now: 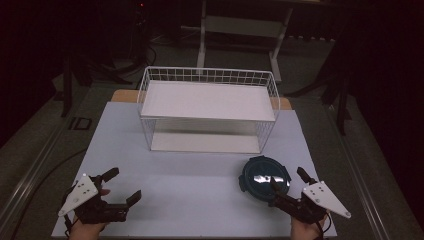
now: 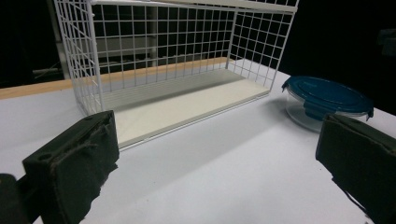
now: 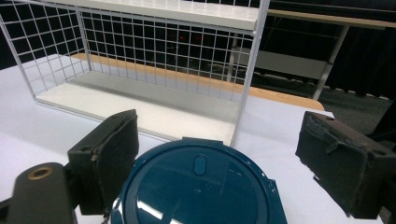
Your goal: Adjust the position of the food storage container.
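High view: round glass container with dark blue clip lid (image 1: 264,175) sits near desk's (image 1: 200,190) front right corner, just before white wire two-tier rack (image 1: 208,107). Right gripper (image 1: 292,183) jaws apart, flanking lid; right gripper view shows lid's oval vent. Left gripper (image 1: 122,185) jaws apart at front left corner, empty

Dim room, dark surroundings; overhead light brightens the worktop (image 1: 200,185), glare streaks the blue lid (image 1: 265,177), and nearby fingers (image 2: 74,168) blur softly.
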